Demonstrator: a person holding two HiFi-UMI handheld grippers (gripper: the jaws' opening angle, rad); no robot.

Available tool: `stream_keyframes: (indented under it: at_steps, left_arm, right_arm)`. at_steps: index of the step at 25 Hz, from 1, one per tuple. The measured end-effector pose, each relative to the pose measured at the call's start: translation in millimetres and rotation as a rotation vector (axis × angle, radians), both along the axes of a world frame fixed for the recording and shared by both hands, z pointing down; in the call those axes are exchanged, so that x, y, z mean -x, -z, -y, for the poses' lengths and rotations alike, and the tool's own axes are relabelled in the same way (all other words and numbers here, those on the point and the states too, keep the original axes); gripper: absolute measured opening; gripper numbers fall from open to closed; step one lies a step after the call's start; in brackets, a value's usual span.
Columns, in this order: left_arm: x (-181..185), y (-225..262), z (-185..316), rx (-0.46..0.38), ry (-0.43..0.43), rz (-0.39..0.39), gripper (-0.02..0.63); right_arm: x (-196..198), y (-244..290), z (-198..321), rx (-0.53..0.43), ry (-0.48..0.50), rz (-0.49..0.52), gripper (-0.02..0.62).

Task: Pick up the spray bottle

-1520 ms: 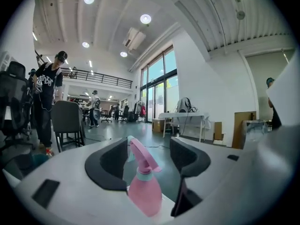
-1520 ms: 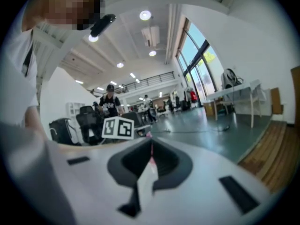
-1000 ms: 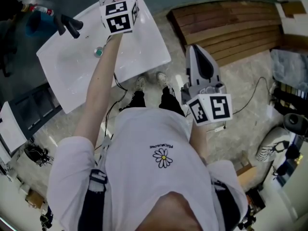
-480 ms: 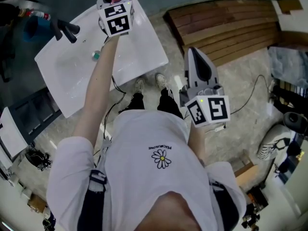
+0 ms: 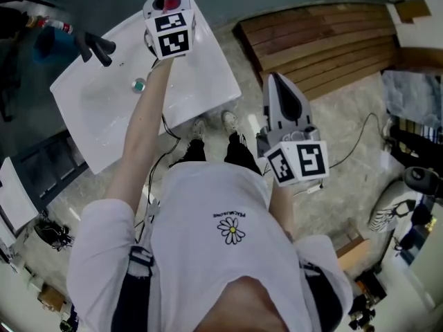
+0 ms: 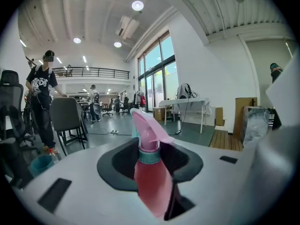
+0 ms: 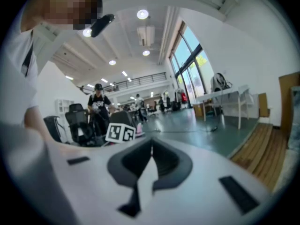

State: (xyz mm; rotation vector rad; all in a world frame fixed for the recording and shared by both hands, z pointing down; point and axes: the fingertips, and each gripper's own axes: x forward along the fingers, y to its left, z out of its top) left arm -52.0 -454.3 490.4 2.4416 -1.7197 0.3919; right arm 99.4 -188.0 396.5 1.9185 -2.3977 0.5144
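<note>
The pink plastic spray bottle with a teal collar [image 6: 146, 130] stands upright, clamped in the left gripper [image 6: 151, 162] over the white table [image 5: 104, 109]. I can't quite tell whether its base has lifted clear. With the grasp made, a steady straight lift looks next. The right gripper [image 7: 150, 149] hangs closed and empty.

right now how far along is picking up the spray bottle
Done: the grasp. The left tongs are clamped on the body of the pink spray bottle, above the far edge of the white washbasin. In hand: only that bottle; the right tongs are shut and empty, off to the side. Left: the lift. No view shows whether the bottle's base is clear of the surface.
</note>
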Motion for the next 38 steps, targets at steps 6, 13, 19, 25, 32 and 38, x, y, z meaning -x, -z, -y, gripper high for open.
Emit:
stream_keyframes:
  at_steps: [6, 13, 19, 25, 32, 38]
  left_arm:
    - [-3, 11, 1, -0.024, 0.001, -0.009, 0.152]
    - [-6, 25, -6, -0.050, -0.008, -0.006, 0.152]
    - [1, 47, -17, -0.101, -0.014, -0.013, 0.152]
    - [1, 92, -34, -0.188, -0.031, -0.022, 0.152]
    - [9, 159, -67, -0.295, -0.054, -0.049, 0.152]
    - [23, 218, -103, -0.371, -0.079, -0.059, 0.152]
  right_arm:
    - [0, 4, -2, -0.010, -0.007, -0.009, 0.030]
    - [5, 11, -2, -0.026, 0.009, -0.016, 0.030]
    - [15, 18, -5, -0.047, 0.031, -0.032, 0.031]
    - [17, 32, -11, -0.085, 0.059, -0.044, 0.030]
    - [29, 53, -11, -0.148, 0.133, -0.057, 0.029]
    - [47, 73, -5, -0.209, 0.216, -0.066, 0.030]
